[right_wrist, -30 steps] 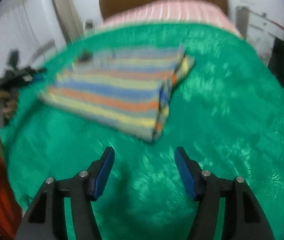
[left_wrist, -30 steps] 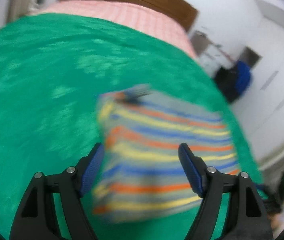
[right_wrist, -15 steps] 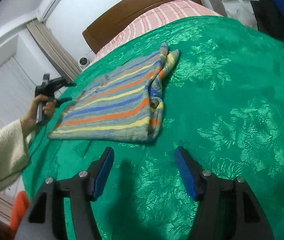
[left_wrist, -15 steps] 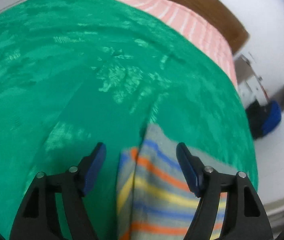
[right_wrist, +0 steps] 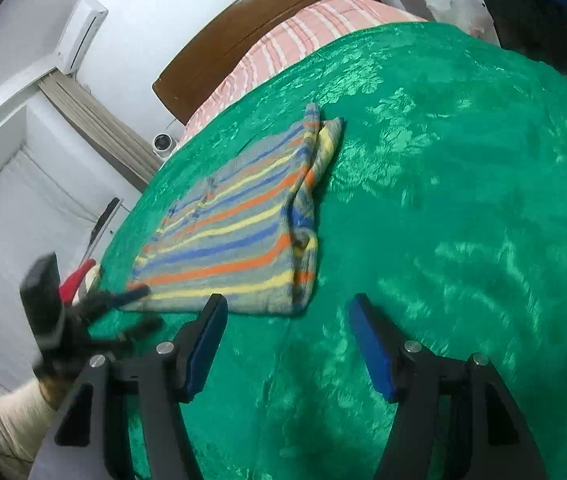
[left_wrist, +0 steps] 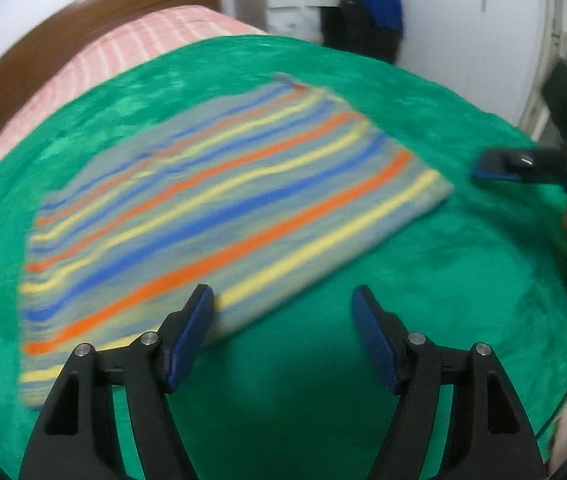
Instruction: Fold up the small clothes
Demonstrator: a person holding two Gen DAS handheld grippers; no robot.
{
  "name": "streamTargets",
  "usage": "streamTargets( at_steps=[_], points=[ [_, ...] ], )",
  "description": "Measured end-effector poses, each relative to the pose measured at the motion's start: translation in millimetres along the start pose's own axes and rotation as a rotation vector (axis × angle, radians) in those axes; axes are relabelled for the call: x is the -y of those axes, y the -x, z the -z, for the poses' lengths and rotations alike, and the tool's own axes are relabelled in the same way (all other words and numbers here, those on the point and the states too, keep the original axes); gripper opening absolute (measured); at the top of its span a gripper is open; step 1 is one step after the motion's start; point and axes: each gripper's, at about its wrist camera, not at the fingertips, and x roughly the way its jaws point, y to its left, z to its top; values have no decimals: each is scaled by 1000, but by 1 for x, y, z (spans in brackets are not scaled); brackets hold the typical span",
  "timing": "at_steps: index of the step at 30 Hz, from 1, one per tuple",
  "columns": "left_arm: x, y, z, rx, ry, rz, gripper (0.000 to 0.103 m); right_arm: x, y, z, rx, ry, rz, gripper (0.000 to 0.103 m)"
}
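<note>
A striped garment (left_wrist: 219, 204) in grey, blue, orange and yellow lies folded flat on the green bedspread (left_wrist: 443, 264). In the left wrist view my left gripper (left_wrist: 283, 312) is open and empty, just short of its near edge. The other gripper (left_wrist: 523, 164) shows at the right, beyond the garment's corner. In the right wrist view the garment (right_wrist: 235, 232) lies ahead and left, with a bunched fold along its right side. My right gripper (right_wrist: 287, 320) is open and empty over the bedspread (right_wrist: 463, 240), near the garment's front corner. The left gripper (right_wrist: 115, 312) shows blurred at the left.
A pink striped pillow (right_wrist: 307, 40) and brown headboard (right_wrist: 259, 12) lie at the far end of the bed. Dark and blue clothes (left_wrist: 367, 16) hang by white furniture past the bed. A small white camera (right_wrist: 161, 144) stands at the bedside.
The left gripper has swung around and back from over the garment to its near edge. The right gripper has drawn a little closer to the garment. Both stay open.
</note>
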Motion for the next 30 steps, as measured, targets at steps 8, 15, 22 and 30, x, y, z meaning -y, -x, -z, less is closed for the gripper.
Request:
streamTargets(
  at_steps=[8, 15, 22, 30],
  points=[
    [82, -54, -45, 16, -167, 37, 73, 29, -4, -45, -61, -101, -73, 64],
    [91, -76, -69, -4, -94, -46, 10, 48, -85, -111, -229, -121, -142, 64],
    [27, -37, -62, 100, 169, 58, 8, 17, -162, -153, -247, -87, -84, 9],
    [-123, 56, -3, 228, 568, 59, 8, -140, -191, -174, -256, 176, -191, 9]
  ],
)
